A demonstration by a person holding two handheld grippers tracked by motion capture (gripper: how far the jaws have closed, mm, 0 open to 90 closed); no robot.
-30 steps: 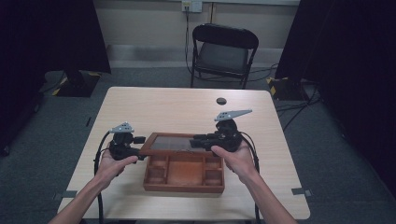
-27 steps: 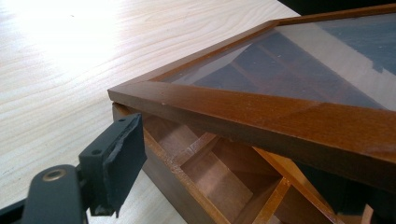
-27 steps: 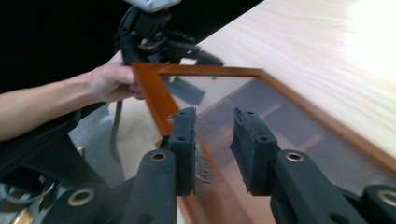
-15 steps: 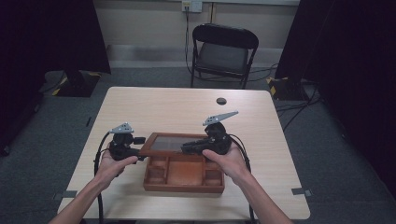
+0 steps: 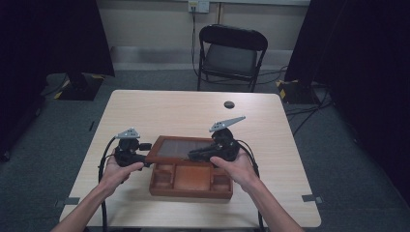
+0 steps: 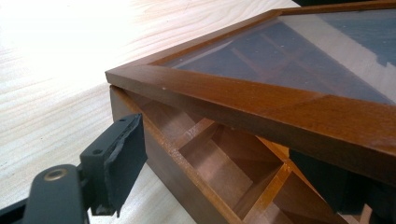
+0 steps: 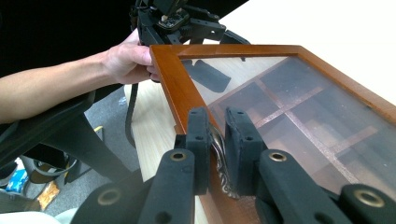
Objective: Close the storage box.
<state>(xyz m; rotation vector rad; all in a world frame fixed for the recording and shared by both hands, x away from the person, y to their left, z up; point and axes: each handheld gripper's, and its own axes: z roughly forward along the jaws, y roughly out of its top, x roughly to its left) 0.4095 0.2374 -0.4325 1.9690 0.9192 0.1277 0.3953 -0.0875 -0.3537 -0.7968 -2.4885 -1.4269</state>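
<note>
A brown wooden box [image 5: 191, 186] with several compartments lies near the table's front edge. Its glass lid [image 5: 183, 148] is tilted up over the rear half. My right gripper [image 5: 196, 155] is shut on the ornate metal handle [image 7: 219, 156] on the lid's frame [image 7: 170, 79]. My left gripper [image 5: 144, 153] is at the box's left side, open. In the left gripper view one pad [image 6: 122, 161] sits outside the box wall [image 6: 154, 161] and the other jaw is inside, under the lid frame [image 6: 243, 100]. The right gripper view has the right gripper [image 7: 217, 121] up close and the left gripper [image 7: 177, 18] farther off.
A small black round object [image 5: 228, 104] lies at the far middle of the table [image 5: 183, 108]. A black folding chair [image 5: 231, 53] stands behind the table. Cables trail from both grippers over the front edge.
The right gripper has moved left and a little toward the person with the lid's edge, and the lid now covers more of the box. The left gripper has stayed put.
</note>
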